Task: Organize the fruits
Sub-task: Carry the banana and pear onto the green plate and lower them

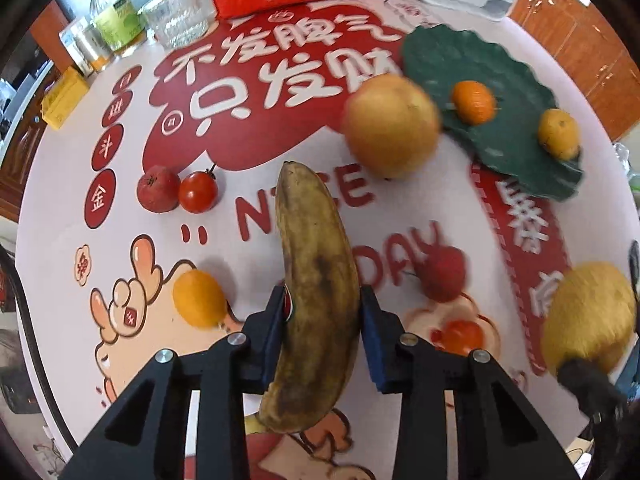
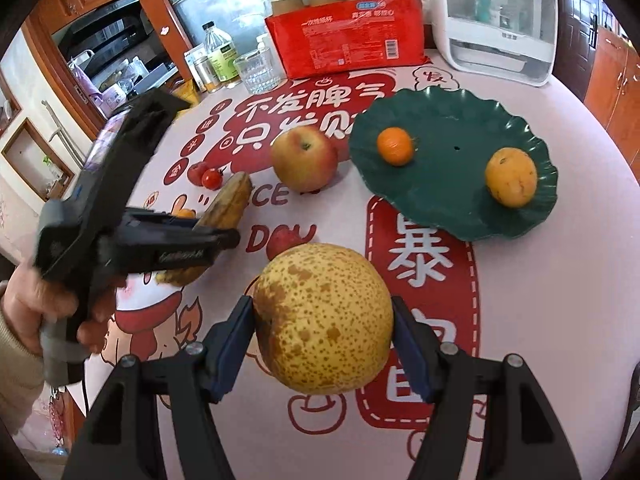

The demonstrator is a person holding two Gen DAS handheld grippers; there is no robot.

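A brown-spotted banana lies along the printed tablecloth, and my left gripper is shut on its middle, blue pads against both sides. My right gripper is shut on a large speckled yellow pear, which is also at the right edge of the left wrist view. A dark green scalloped plate holds a small orange and a yellow-orange fruit. An apple stands left of the plate. Loose on the cloth are a cherry tomato, a red fruit, a small orange fruit and another red fruit.
At the table's far edge stand a red package, a glass, a bottle and a white appliance. A yellow box lies at the far left. A person's hand grips the left tool.
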